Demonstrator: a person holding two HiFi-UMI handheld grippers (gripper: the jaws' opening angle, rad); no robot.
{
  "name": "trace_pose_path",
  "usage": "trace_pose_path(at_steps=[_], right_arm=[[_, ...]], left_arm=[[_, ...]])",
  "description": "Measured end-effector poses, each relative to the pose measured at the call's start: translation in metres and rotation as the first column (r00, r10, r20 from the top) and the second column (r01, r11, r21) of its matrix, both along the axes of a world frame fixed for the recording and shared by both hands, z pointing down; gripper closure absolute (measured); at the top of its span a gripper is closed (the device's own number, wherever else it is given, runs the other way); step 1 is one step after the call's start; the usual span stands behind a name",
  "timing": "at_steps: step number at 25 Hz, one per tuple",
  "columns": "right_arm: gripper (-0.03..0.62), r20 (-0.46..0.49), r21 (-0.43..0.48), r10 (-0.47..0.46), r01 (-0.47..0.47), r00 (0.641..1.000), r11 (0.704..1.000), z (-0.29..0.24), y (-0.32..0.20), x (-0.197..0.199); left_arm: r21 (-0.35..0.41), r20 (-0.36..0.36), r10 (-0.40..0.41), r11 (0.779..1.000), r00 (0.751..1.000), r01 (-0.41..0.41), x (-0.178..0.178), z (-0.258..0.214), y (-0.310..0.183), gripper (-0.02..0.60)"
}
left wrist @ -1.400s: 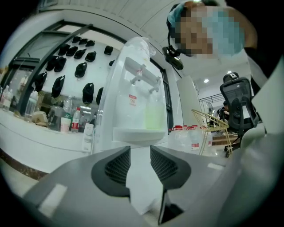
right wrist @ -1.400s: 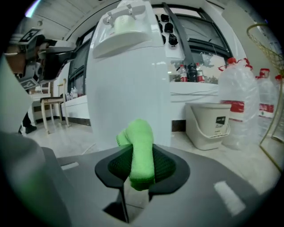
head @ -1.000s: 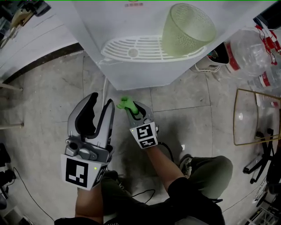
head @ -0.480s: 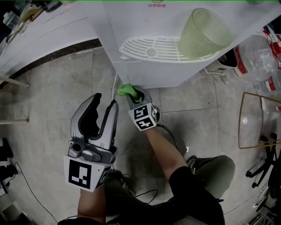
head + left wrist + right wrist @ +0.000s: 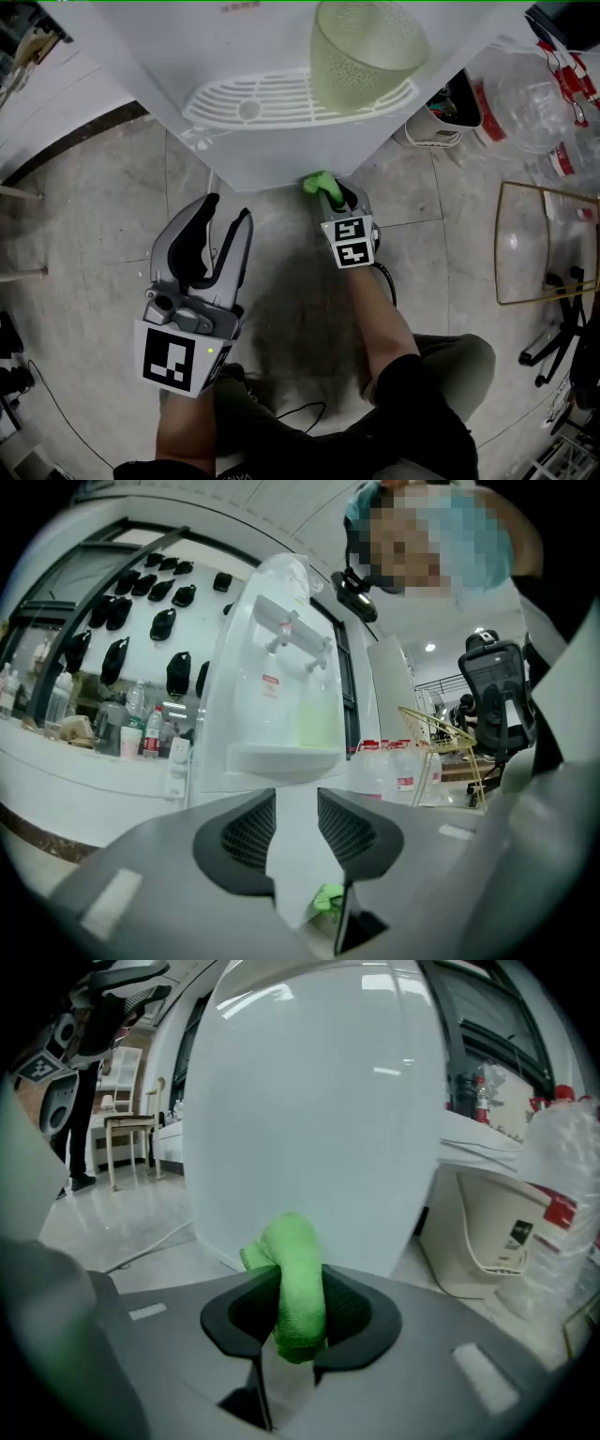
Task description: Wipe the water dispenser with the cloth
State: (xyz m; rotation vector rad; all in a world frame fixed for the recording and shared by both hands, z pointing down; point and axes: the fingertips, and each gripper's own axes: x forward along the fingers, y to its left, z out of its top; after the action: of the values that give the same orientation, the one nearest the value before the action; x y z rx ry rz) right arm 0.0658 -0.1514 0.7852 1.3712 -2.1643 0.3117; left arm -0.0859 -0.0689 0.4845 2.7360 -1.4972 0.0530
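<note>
The white water dispenser (image 5: 281, 150) fills the top of the head view, with its slotted drip tray (image 5: 248, 103) and a pale green cup (image 5: 366, 52) standing on the tray. My right gripper (image 5: 325, 189) is shut on a bright green cloth (image 5: 317, 182) and presses it against the dispenser's lower front panel, right of centre. In the right gripper view the cloth (image 5: 295, 1279) bulges between the jaws, right in front of the white panel (image 5: 309, 1101). My left gripper (image 5: 228, 206) stands open and empty, to the left and short of the dispenser (image 5: 281, 696).
Large clear water bottles (image 5: 534, 94) lie at the right, with a white box (image 5: 441, 122) beside the dispenser. A gold wire frame (image 5: 548, 244) and a chair base (image 5: 562, 347) stand further right. A white cable (image 5: 214, 183) runs down the tiled floor by the dispenser's left corner.
My right gripper rose with the cloth to the dispenser's lower front, then slid right along it. The left gripper has stayed open in about the same place.
</note>
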Motion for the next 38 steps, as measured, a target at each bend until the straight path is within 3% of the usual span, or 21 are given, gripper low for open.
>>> trace_pose_path(at_steps=[8,11,19,23,26,31,38], right_arm=[[0.485,-0.034,-0.007,0.208,-0.209,0.977,0.978,0.003,-0.009,0.099],[0.485,-0.011,0.002,0.232,-0.232,0.973,0.973,-0.005,-0.007,0.105],[0.485,0.086,0.014,0.268,-0.27,0.96,0.963,-0.032,0.01,0.093],[0.485,0.13,0.02,0.235,-0.239,0.963,0.971,-0.076,0.027,0.076],[0.485,0.168,0.056,0.192,-0.203,0.967,0.977,-0.123,0.038,0.06],[0.485,0.201,0.102,0.101,-0.123,0.974,0.987,-0.205,0.062,0.042],[0.485,0.201,0.071,-0.011,-0.004,0.98,0.998,-0.305,0.103,0.032]], left_arm=[[-0.04,0.026,0.028,0.999,0.999,-0.027,0.021,0.02,-0.005,0.469],[-0.032,-0.009,0.018,0.999,1.0,-0.019,0.022,0.017,-0.008,0.469],[-0.039,0.022,0.029,0.999,0.999,-0.028,0.017,0.02,-0.004,0.469],[-0.071,0.015,0.038,0.997,0.999,-0.037,0.01,0.021,0.008,0.469],[-0.098,0.074,0.064,0.994,0.995,-0.057,0.005,0.032,0.017,0.469],[-0.206,0.123,0.047,0.978,0.991,-0.021,0.001,0.053,0.042,0.469],[-0.297,0.117,-0.079,0.948,0.99,0.11,-0.004,0.049,0.097,0.469]])
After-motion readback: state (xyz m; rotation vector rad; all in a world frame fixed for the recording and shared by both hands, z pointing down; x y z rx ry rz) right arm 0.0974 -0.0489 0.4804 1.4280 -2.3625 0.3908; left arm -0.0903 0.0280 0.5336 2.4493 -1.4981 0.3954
